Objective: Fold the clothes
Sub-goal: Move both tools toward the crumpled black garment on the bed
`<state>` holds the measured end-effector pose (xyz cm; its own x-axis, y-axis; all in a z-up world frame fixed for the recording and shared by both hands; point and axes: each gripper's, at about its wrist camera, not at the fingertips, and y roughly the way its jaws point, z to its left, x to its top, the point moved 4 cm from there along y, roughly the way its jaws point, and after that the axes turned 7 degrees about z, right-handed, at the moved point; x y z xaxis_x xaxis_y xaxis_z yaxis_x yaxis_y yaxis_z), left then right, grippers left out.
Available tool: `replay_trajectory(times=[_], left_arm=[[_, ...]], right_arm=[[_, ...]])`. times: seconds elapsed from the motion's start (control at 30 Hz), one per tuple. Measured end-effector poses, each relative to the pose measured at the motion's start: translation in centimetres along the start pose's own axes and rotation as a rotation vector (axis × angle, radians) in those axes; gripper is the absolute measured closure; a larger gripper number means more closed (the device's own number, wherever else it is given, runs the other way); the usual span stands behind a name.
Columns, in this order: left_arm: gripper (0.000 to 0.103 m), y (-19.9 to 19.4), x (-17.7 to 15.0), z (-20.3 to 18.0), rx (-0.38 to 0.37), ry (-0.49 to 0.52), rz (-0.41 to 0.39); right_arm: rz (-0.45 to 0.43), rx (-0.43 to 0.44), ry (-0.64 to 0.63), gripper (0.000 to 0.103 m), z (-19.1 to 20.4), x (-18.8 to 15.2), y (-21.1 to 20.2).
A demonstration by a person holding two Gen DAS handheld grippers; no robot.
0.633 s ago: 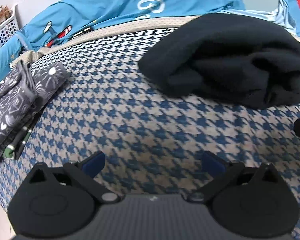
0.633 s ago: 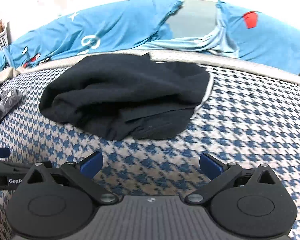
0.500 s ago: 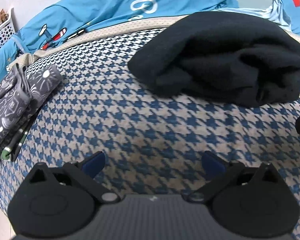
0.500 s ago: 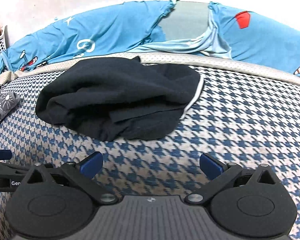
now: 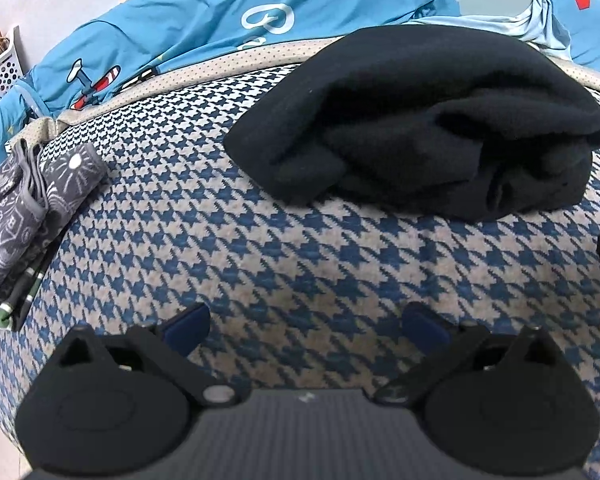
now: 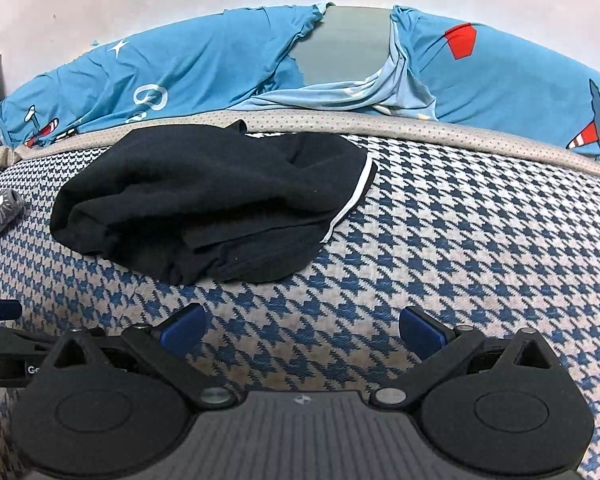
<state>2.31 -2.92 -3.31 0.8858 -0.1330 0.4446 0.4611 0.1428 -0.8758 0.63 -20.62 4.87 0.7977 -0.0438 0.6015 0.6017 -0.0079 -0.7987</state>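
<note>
Your left gripper (image 5: 306,326) and right gripper (image 6: 302,330) both stand wide apart and hold nothing, above bare houndstooth cover (image 5: 300,264) near the bed's front edge. Ahead of you, the crumpled black garment (image 6: 208,196) lies against the far edge by the beige piping (image 6: 460,130). Folded grey clothes (image 5: 16,204) sit at the left edge, well apart from it.

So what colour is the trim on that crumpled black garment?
White, a thin stripe edging the crumpled black garment; right wrist view shows it best.
</note>
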Motion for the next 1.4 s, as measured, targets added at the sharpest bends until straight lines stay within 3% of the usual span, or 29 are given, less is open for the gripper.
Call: replay_trajectory(times=[0.37, 0.8, 1.4], left_arm=[[0.000, -0.6, 0.9, -0.2, 0.008, -0.002, -0.041], [0.000, -1.5, 2.6, 1.5, -0.012, -0.082, -0.062], [0.000, -1.1, 3.6, 3.7, -0.011, -0.190, -0.038]], right_arm=[[-0.047, 0.023, 0.017, 0.000, -0.4, 1.3, -0.6], [-0.193, 0.161, 0.063, 0.000, -0.3, 4.5, -1.3], [-0.186, 0.223, 0.106, 0.001, 0.1, 6.1, 2.9]])
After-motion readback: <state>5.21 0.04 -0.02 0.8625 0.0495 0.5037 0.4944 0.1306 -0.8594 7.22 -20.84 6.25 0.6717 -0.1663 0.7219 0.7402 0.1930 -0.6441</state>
